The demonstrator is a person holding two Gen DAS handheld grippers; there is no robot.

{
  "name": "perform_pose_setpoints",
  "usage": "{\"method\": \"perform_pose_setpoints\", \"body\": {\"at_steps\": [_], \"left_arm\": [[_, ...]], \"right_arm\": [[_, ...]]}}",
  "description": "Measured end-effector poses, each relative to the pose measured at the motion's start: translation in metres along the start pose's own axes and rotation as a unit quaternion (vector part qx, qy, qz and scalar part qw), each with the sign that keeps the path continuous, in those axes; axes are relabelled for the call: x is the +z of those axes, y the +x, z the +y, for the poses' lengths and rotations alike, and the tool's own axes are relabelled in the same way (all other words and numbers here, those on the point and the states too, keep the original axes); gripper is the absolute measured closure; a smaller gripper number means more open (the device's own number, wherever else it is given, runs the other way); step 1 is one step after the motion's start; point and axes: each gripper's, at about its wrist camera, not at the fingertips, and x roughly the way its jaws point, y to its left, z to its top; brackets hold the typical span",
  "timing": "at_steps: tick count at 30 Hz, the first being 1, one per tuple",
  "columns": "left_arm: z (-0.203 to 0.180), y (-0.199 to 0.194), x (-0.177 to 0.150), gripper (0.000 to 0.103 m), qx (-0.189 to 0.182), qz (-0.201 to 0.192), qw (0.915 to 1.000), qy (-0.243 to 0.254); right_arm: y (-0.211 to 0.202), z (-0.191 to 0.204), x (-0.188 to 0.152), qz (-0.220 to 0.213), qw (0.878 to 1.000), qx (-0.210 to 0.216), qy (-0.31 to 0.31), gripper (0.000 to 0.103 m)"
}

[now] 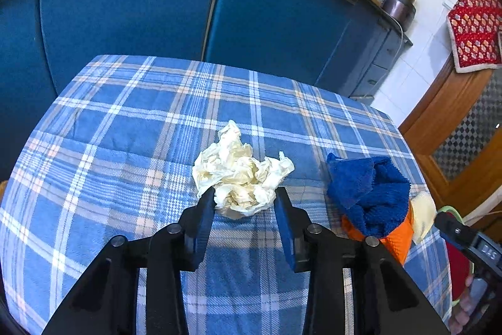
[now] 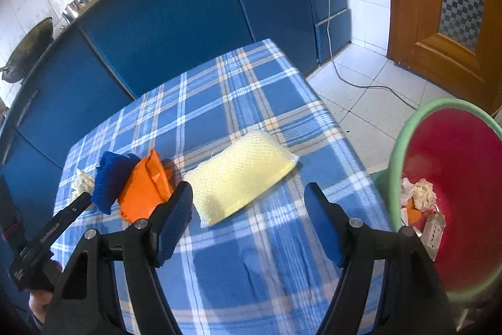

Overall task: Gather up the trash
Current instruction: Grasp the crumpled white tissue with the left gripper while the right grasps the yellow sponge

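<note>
We are straddling the wad point(image 1: 241, 175) with the left tool point(image 1: 244, 197) spread; centring before pinching; right tool point(image 2: 248, 197) spread, idling; bin point(image 2: 396, 146) at three o'clock.

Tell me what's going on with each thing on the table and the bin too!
crumpled paper: scrunched up, lying on the table between the left gripper fingers.
left gripper: open around the paper.
right gripper: open, holding nothing.
blue cloth: bunched, on the orange item.
yellow sponge: lying flat.
red bin: open, with trash inside.
</note>
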Motion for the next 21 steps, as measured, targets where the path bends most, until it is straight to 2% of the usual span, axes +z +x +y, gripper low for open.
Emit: {"method": "perform_pose_setpoints", "body": {"at_steps": [9, 11, 16, 21], "left_arm": [[0.003, 0.0, -0.002, 0.068, -0.007, -0.003, 1.0, -0.004], [0.003, 0.001, -0.002, 0.068, -0.007, -0.003, 1.0, -0.003], [0.004, 0.001, -0.002, 0.069, -0.007, -0.006, 1.0, -0.002], [0.004, 0.001, -0.002, 0.069, -0.005, -0.008, 1.0, 0.0]], "right_arm": [[0.024, 0.013, 0.004, 0.003, 1.0, -0.011, -0.009, 0.028], [0.027, 0.016, 0.005, 0.001, 1.0, -0.014, -0.013, 0.032], [0.028, 0.019, 0.005, 0.0, 1.0, -0.003, -0.004, 0.057], [0.024, 0.025, 0.001, -0.003, 1.0, 0.005, -0.017, 0.069]]}}
